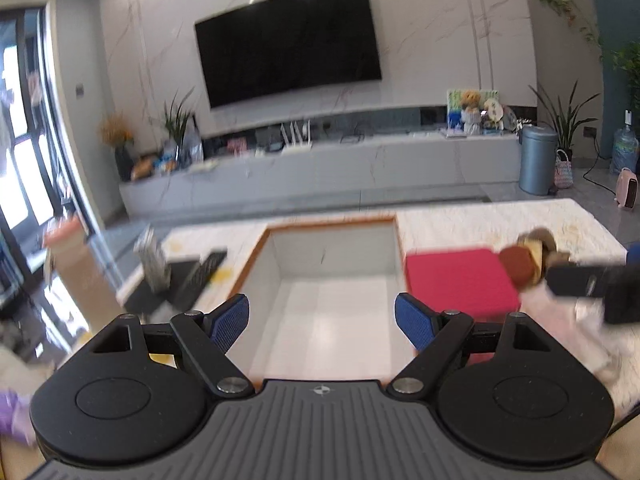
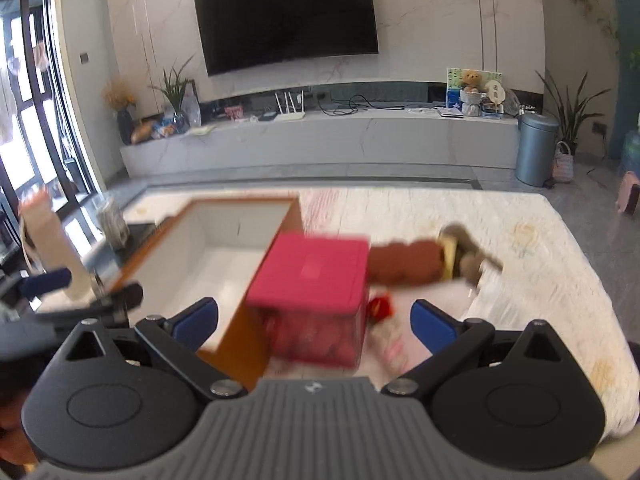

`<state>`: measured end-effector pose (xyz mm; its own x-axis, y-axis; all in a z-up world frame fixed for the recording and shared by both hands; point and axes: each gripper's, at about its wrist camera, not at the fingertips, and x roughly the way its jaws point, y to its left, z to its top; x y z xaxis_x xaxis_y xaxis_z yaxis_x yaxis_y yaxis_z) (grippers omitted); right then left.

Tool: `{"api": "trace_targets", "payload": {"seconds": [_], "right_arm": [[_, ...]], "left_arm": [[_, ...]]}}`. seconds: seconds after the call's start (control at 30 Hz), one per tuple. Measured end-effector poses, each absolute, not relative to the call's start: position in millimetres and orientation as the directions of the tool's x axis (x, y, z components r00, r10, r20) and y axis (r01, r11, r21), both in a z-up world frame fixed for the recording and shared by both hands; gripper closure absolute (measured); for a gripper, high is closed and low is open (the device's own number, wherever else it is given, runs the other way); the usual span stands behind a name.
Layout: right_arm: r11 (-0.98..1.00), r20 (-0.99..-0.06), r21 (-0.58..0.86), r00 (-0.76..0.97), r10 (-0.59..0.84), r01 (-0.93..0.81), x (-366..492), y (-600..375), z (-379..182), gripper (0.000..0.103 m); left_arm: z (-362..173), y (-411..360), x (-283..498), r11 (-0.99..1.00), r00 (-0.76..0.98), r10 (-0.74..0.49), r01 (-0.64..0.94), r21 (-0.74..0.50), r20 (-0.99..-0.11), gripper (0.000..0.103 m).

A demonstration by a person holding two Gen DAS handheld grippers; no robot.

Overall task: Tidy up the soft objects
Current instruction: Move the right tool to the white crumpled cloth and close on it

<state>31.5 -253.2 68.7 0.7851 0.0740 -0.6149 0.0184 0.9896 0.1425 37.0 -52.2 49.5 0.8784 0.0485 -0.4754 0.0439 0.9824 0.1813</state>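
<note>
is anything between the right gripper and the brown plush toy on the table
Yes. The red box sits straight ahead of the open right gripper, beside the open storage box. The brown plush toy lies behind the red box, to its right, so a straight approach meets the red box first.

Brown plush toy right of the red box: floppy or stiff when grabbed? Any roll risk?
Probably floppy: the brown plush toy looks like soft, fuzzy fabric, lying flat on the tabletop beside the red box. Likely light, so it may sag from a one-end pinch. Roll risk seems low: it looks elongated and limp. Blur hides detail.
</note>
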Motion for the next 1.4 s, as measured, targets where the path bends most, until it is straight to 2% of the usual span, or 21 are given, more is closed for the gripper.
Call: {"api": "trace_targets", "payload": {"seconds": [0.07,0.17,0.3,0.47,0.57,0.6,0.7,0.83,0.93,1.03,1.17,1.33,1.4], "right_arm": [[0.995,-0.626,0.095,0.778,0.05,0.013,50,-271,85,0.003],[0.998,-0.64,-0.065,0.766,-0.063,0.028,71,-290,97,0.003],[0.989,-0.676,-0.146,0.73,-0.1,0.001,85,-320,84,0.003],[0.977,-0.757,-0.202,0.643,-0.116,-0.062,107,-368,32,0.003],[0.972,-0.804,-0.173,0.593,-0.047,-0.157,115,-394,-3,0.003],[0.964,-0.813,-0.157,0.583,-0.003,-0.214,116,-398,-15,0.003],[0.907,-0.813,-0.148,0.57,0.116,-0.395,113,-404,-41,0.003],[0.818,-0.814,-0.173,0.547,0.195,-0.548,111,-410,-61,0.003],[0.807,-0.826,-0.146,0.519,0.219,-0.573,123,-421,-72,0.002],[0.827,-0.825,-0.042,0.487,0.288,-0.561,134,-443,-79,0.002],[0.834,-0.81,0.059,0.462,0.362,-0.549,142,-462,-90,0.002],[0.83,-0.779,0.103,0.475,0.41,-0.548,134,-469,-98,0.002],[0.821,-0.786,0.065,0.478,0.393,-0.567,128,-466,-96,0.005]], "left_arm": [[53,-66,45,0.979,0.892,0.029,0.065,0.191,-0.45,0.005],[48,-87,63,0.975,0.893,-0.001,0.101,0.199,-0.451,0.005],[31,-116,88,0.969,0.861,-0.08,0.185,0.162,-0.502,0.005],[-7,-148,104,0.943,0.761,-0.217,0.327,0.071,-0.612,0.005],[-35,-164,104,0.902,0.684,-0.317,0.431,0.014,-0.658,0.005],[-44,-169,102,0.879,0.652,-0.359,0.476,-0.008,-0.667,0.001],[-60,-183,91,0.797,0.6,-0.457,0.603,-0.004,-0.657,0.0],[-76,-204,84,0.737,0.55,-0.501,0.676,0.005,-0.668,0.0],[-85,-216,88,0.717,0.504,-0.523,0.697,-0.034,-0.688,0.0],[-94,-222,90,0.7,0.464,-0.542,0.711,-0.07,-0.701,0.0],[-105,-228,96,0.746,0.496,-0.491,0.664,-0.052,-0.716,0.0],[-115,-232,107,0.789,0.49,-0.458,0.609,-0.085,-0.741,0.0],[-115,-233,108,0.805,0.503,-0.447,0.587,-0.087,-0.74,0.0]]}}
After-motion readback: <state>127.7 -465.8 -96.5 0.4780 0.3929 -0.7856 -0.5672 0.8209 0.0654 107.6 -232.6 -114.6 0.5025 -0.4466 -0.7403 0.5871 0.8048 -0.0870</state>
